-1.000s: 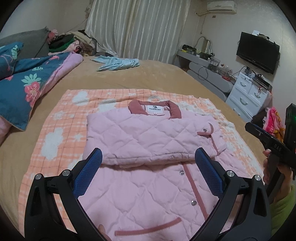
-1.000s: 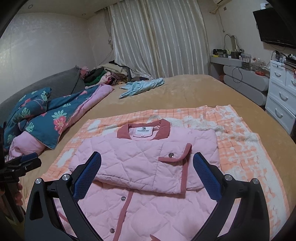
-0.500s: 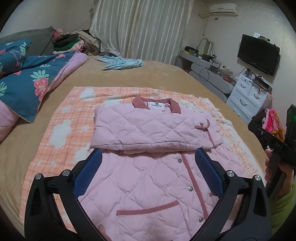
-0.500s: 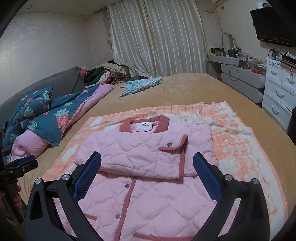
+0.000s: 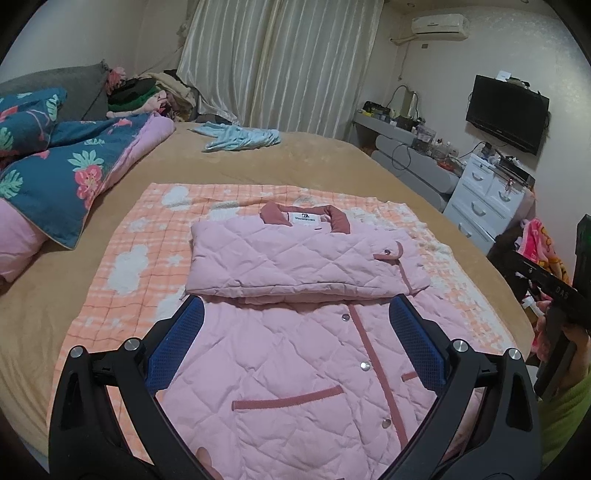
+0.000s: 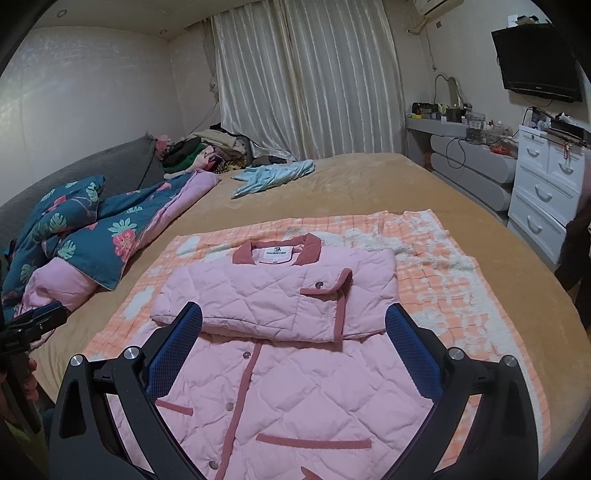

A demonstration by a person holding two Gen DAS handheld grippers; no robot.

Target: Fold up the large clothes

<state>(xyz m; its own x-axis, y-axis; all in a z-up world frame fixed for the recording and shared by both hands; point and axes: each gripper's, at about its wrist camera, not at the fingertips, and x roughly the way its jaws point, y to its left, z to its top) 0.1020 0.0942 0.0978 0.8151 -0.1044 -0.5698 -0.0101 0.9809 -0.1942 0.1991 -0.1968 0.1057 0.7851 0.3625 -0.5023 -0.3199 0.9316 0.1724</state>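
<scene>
Sleeves seem folded across the pink jacket [image 5: 295,332] on the bed [image 5: 314,155]; we hold both hand-held grippers, left [image 5: 295,332] and right [image 6: 293,336], spread and empty; the bottom fold remains.

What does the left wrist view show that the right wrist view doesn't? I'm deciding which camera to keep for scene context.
Only the left wrist view shows the whole air conditioner, the bright patterned cloth by the drawers, and the right tool's black body held in a hand.

Only the right wrist view shows the left tool's tip at its left edge.

Both show the pink quilted jacket, sleeves folded across its chest, on the orange checked blanket, the light blue garment, floral quilt, curtains, television, and open tool fingers.
</scene>
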